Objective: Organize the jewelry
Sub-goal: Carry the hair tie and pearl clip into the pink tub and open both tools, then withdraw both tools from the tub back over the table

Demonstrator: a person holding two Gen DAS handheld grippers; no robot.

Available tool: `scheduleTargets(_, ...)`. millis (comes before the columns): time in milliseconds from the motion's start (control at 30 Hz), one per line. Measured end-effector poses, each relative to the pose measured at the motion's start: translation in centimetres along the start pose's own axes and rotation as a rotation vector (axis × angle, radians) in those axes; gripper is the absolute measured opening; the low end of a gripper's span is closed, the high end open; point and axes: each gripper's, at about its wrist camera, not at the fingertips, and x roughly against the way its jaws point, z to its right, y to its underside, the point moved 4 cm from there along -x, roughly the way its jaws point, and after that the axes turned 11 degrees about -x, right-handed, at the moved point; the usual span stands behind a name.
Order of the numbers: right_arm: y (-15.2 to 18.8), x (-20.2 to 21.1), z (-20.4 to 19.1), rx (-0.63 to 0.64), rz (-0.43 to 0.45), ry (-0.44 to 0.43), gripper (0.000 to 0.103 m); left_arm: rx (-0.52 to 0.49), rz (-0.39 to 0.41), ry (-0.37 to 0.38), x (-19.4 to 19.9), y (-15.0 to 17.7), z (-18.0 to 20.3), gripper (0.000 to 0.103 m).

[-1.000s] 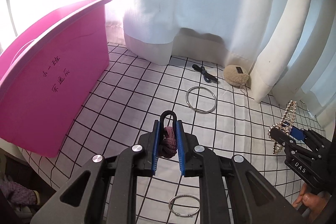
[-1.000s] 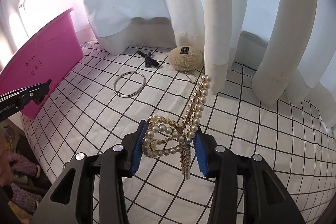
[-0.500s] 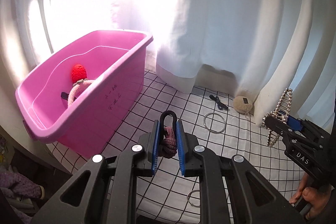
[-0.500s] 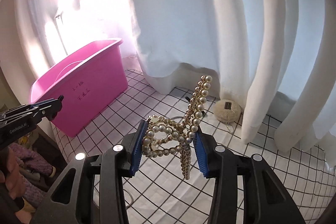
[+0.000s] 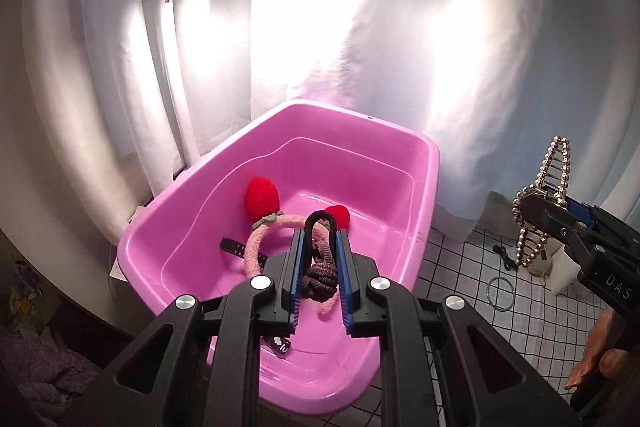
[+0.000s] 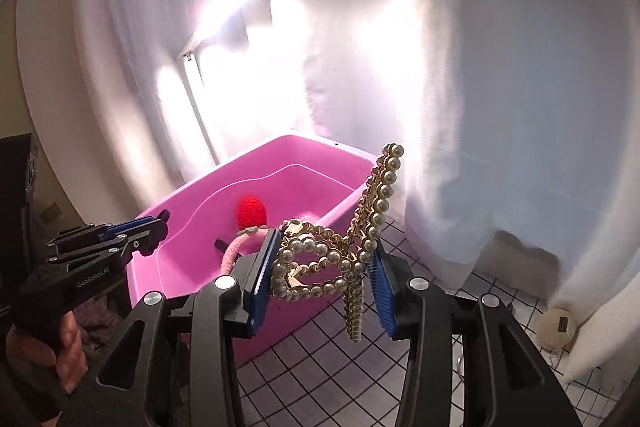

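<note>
Headband's already in the pink tub (image 5: 430,163); left tool (image 5: 320,269) clamps a hair tie (image 5: 320,273), right tool (image 6: 320,283) grips a pearl clip (image 6: 340,251), ring (image 5: 500,293) still out on the surface.

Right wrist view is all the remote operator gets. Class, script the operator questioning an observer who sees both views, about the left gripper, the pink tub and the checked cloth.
Operator: What is in the left gripper's jaws?
Observer: The left gripper is shut on a dark knotted hair tie, above the pink tub.
Operator: I see one red pompom in there. Only one?
Observer: No, the pink headband has a second red pompom.
Operator: Anything on the cloth?
Observer: A metal ring lies on the checked cloth.
</note>
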Motion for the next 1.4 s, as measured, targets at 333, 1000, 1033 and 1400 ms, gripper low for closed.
scheduleTargets(333, -3.2, -10.1, -5.1, 0.025, -0.144, -0.041, 0.042, 0.061, -0.132, -0.021, -6.8, -0.1, -7.0, 0.016)
scheduleTargets(1000, -1.6, -19.0, -3.7, 0.036, -0.385, 0.085, 0.042, 0.100, -0.298, -0.009, -11.9, 2.0, -8.4, 0.022)
scheduleTargets(1033, -1.6, -19.4, -3.7, 0.036, -0.390, 0.088, 0.042, 0.099, -0.300, -0.011, -11.9, 2.0, -8.4, 0.022)
scheduleTargets(1400, -2.1, -20.1, -4.4, 0.068, -0.390, 0.117, 0.063, 0.112, -0.282, -0.052, -10.9, 1.6, -8.8, 0.083)
